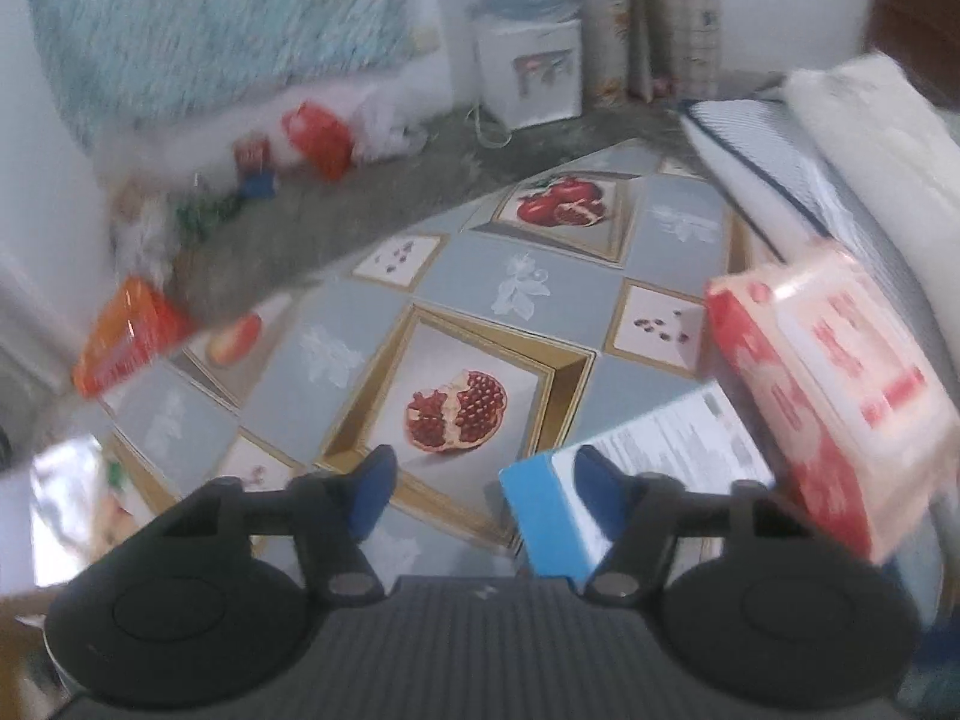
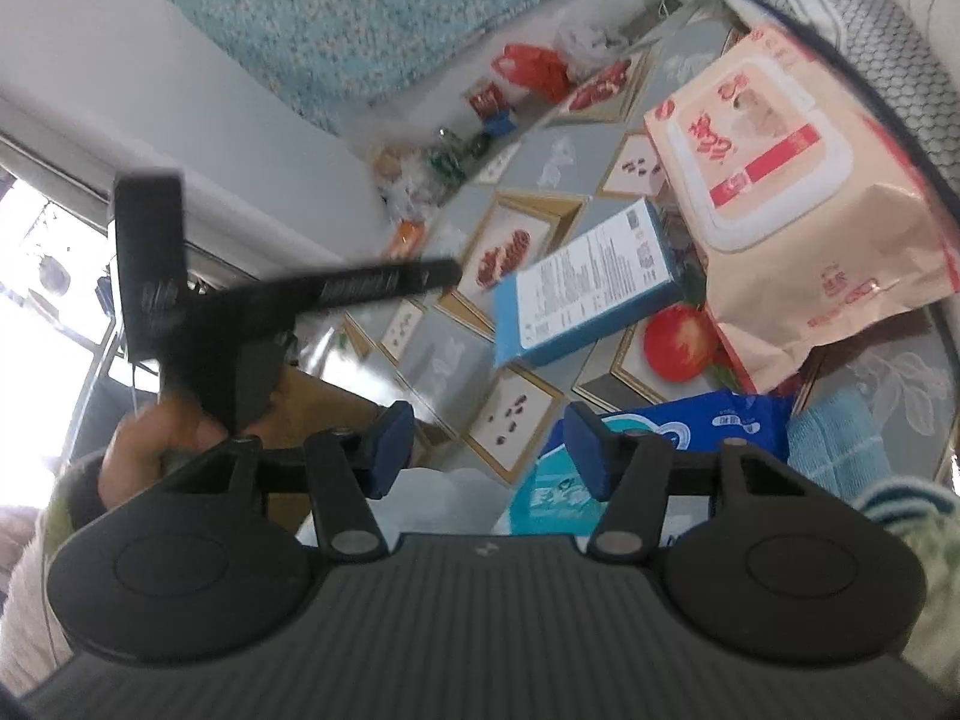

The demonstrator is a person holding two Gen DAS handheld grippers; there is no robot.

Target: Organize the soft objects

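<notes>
The left gripper (image 1: 480, 486) hangs above the tabletop (image 1: 468, 282) with its blue fingers (image 1: 372, 495) apart and nothing between them. Below it lies the oilcloth with its pomegranate print (image 1: 457, 411). Just beside the right-hand finger lies a blue box (image 1: 534, 516), its white label side up, and touching that box on the far side is the wipes pack (image 1: 834, 396) (red and pink, blurred in this view). Behind the pack a striped cushion (image 1: 762, 150) and a white pillow (image 1: 870, 138) lean at the tabletop's edge. An orange packet (image 1: 129, 339) sits at the left edge, and a red bag (image 1: 318, 138) lies among the clutter on the floor by the wall, near a white box (image 1: 531, 75).

The right gripper (image 2: 486, 450) is likewise parted and holds nothing. Under its right-hand finger lies a blue tissue pack (image 2: 720, 420), with a light blue cloth (image 2: 852, 438) just beside it. Farther on, the wipes pack (image 2: 798, 192) rests flat with its lid face up, overlapping one end of the blue box (image 2: 588, 288). The left gripper (image 2: 240, 306) shows in this view as a blurred black shape held in the person's hand (image 2: 156, 444), well apart from the packs. A teal panel (image 2: 372, 18) leans on the wall behind.
</notes>
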